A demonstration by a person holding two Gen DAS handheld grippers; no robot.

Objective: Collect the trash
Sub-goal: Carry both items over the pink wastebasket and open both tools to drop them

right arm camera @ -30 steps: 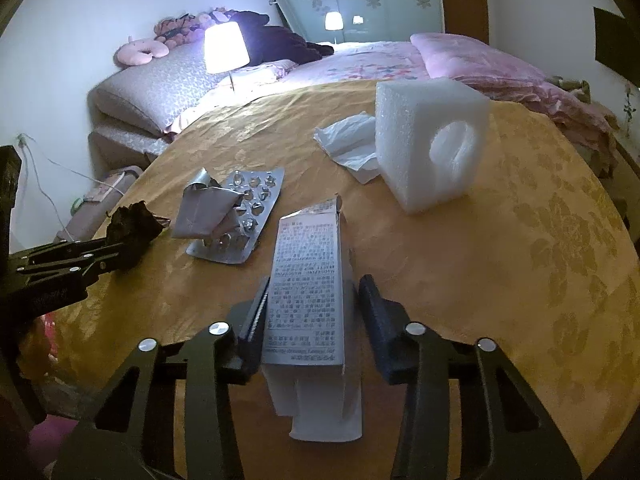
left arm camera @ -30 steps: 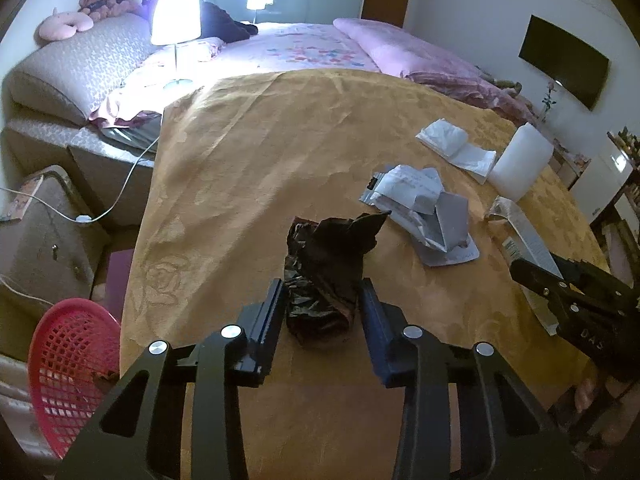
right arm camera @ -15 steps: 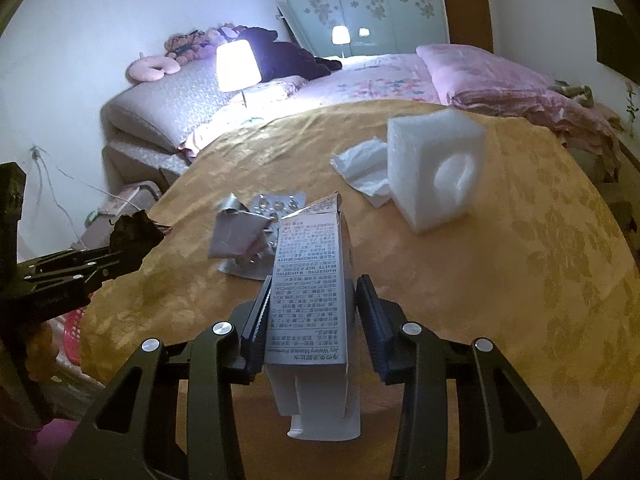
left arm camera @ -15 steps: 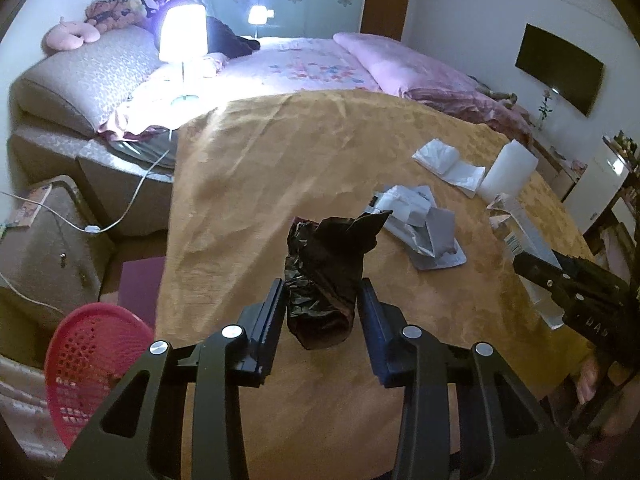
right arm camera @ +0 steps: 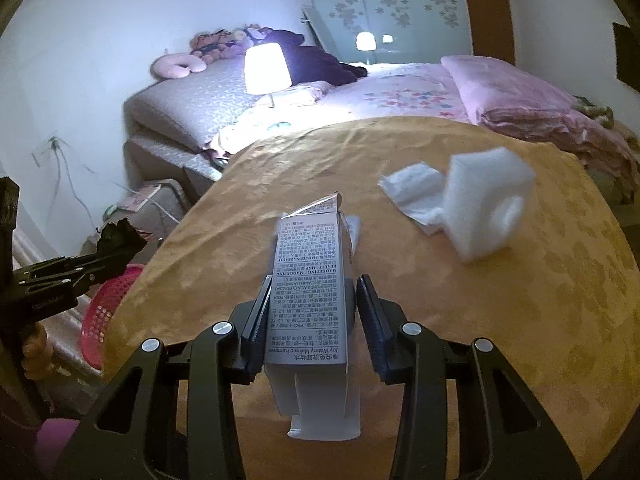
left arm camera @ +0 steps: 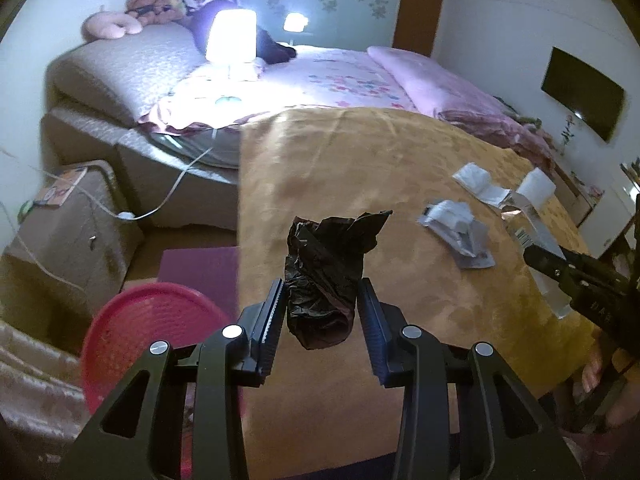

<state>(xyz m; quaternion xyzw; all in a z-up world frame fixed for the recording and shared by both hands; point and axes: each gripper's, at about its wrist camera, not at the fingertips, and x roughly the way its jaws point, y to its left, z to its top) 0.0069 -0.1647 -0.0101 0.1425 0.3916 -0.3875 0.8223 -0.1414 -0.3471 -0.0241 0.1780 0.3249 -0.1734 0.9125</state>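
Observation:
My left gripper is shut on a crumpled black plastic bag and holds it in the air above the left edge of the gold bedspread. My right gripper is shut on a white makeup remover carton, lifted above the bedspread. The pink trash basket stands on the floor below left of the bag; it also shows in the right wrist view. White tissue, a white foam block and a silver blister pack pile lie on the bedspread.
A lit lamp stands on the bed beyond. A brown box with white cables and a purple mat are on the floor left of the bed. A wall TV hangs at right.
Both grippers have risen and swung left with their loads. The black bag now hangs near the bed's left edge, closer to the pink basket. The carton is higher above the bedspread.

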